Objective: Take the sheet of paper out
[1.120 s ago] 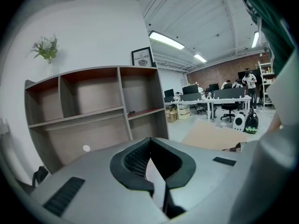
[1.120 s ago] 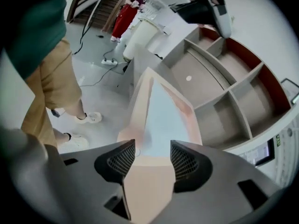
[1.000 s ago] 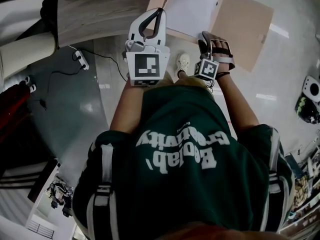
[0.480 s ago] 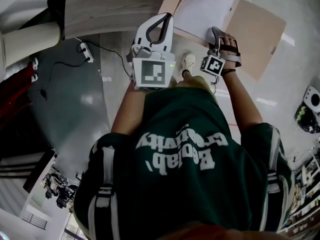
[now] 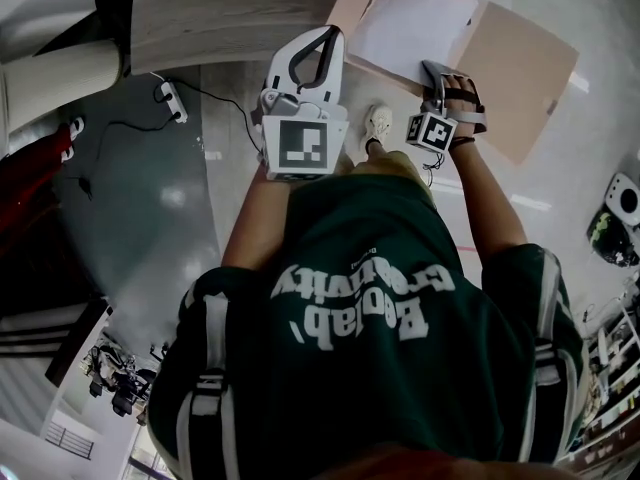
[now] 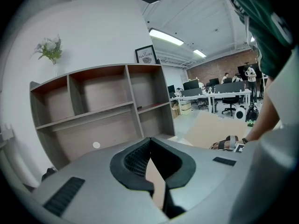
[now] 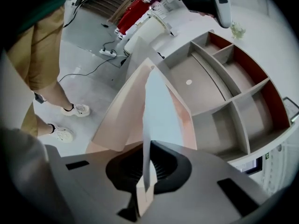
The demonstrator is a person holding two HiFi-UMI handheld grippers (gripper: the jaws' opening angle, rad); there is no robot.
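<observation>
Now right gripper (image 7: 148,143) pinches sheet (image 7: 161,111), long axis toward shelf (image 7: 210,101); left gripper (image 6: 150,139) pinches folder (image 6: 208,127).

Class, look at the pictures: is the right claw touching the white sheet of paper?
Touching. The right gripper view shows the right claw shut on the white sheet of paper, its edge pinched between the jaws.
</observation>
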